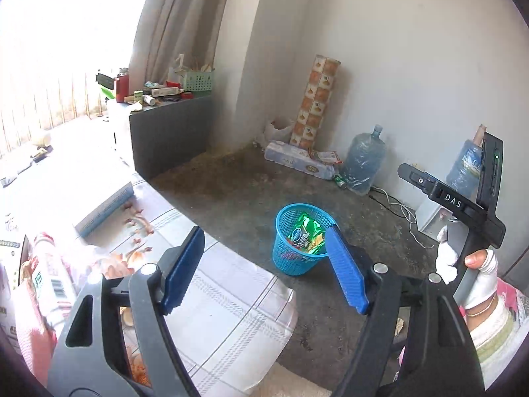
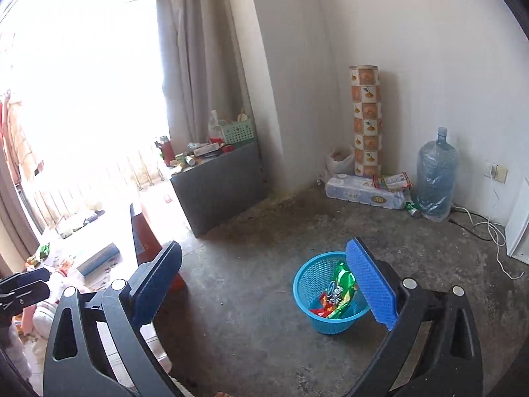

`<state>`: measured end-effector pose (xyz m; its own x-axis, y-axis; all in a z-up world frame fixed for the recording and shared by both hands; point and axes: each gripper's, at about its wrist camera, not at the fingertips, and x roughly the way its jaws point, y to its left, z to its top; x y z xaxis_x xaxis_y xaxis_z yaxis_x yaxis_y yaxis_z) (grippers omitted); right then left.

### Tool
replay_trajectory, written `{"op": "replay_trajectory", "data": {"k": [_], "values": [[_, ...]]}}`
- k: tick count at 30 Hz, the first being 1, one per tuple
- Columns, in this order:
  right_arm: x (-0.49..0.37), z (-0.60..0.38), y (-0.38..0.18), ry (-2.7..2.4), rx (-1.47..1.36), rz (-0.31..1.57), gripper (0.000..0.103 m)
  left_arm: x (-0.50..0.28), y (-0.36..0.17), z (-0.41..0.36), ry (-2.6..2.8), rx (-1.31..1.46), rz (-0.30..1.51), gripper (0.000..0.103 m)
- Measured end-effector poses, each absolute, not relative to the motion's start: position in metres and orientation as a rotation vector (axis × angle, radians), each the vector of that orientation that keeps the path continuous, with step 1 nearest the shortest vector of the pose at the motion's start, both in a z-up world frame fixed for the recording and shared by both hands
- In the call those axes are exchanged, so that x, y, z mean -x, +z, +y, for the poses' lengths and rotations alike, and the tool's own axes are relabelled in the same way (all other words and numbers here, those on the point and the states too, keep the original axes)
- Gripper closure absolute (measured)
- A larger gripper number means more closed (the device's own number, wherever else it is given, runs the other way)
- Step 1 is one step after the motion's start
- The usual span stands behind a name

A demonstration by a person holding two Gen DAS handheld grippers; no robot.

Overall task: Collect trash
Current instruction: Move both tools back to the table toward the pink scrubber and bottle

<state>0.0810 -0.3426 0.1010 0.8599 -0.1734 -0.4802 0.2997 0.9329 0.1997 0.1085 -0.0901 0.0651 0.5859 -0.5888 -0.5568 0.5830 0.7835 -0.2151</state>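
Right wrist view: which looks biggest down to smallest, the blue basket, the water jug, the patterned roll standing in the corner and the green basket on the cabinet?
As they appear, not true size:
1. Patterned roll, tallest.
2. Water jug and blue basket look alike; the basket is nearer, so I won't rank them.
3. Green basket, smallest and farthest.

Concrete floor (image 2: 251,297), blue basket (image 2: 309,284), water jug (image 2: 436,178), tissue pack (image 2: 360,192)

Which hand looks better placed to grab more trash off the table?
Left, probably. The left tool hangs open above the table with scraps nearby; the right tool faces bare floor.
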Motion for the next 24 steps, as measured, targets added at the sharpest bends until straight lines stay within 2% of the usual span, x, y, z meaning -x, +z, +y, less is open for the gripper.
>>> {"op": "replay_trajectory", "data": {"k": [5, 9, 18, 21, 24], "values": [[-0.107, -0.269, 0.096, 0.083, -0.362, 0.588, 0.006, -0.070, 0.061, 0.006, -0.511, 0.099, 0.582, 0.029], [-0.134, -0.202, 0.085, 0.306, -0.399, 0.706, 0.006, -0.050, 0.054, 0.061, -0.336, 0.065, 0.537, 0.029], [-0.174, -0.094, 0.059, 0.630, -0.516, 1.007, 0.007, -0.077, 0.018, 0.123, -0.250, 0.049, 0.621, 0.029], [-0.184, -0.082, 0.050, 0.657, -0.549, 1.071, 0.010, -0.088, 0.011, 0.136, -0.315, 0.067, 0.638, 0.020], [-0.202, -0.072, 0.039, 0.655, -0.564, 1.132, 0.012, -0.108, 0.009, 0.144, -0.399, 0.084, 0.664, 0.019]]}}
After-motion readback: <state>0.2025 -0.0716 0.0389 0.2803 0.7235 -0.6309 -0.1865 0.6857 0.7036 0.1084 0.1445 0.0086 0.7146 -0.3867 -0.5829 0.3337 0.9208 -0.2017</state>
